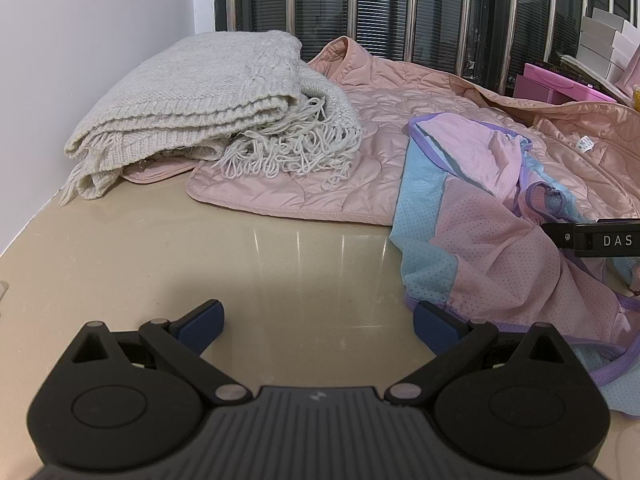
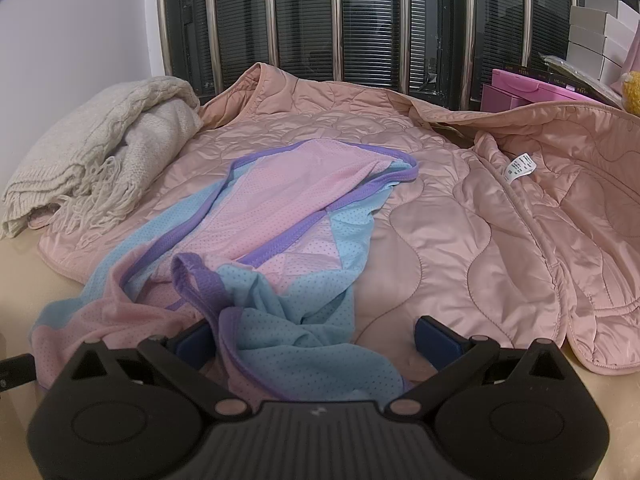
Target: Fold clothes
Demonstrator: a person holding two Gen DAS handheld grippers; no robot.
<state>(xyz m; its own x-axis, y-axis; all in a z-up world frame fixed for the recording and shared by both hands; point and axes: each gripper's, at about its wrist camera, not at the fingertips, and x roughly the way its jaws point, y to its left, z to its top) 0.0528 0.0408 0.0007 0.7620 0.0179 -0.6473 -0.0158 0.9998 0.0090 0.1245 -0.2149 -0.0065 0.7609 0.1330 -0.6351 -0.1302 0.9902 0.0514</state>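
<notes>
A pink and blue mesh garment with purple trim [image 1: 500,232] [image 2: 280,208] lies crumpled, partly on the table and partly on a pink quilted jacket [image 1: 400,120] [image 2: 480,220] spread out behind it. My left gripper [image 1: 318,326] is open over bare beige table [image 1: 240,248], its right finger just touching the mesh garment's lower edge. My right gripper [image 2: 316,342] is open too, and a bunched blue fold of the mesh garment lies between its fingers. A black part of the right gripper [image 1: 600,240] shows at the right edge of the left wrist view.
A folded grey knit scarf with fringe [image 1: 192,100] [image 2: 100,140] sits at the back left against the white wall, on a corner of the jacket. A barred window [image 2: 340,20] runs along the back. Pink boxes [image 2: 520,88] and white boxes [image 2: 596,40] are stacked at the back right.
</notes>
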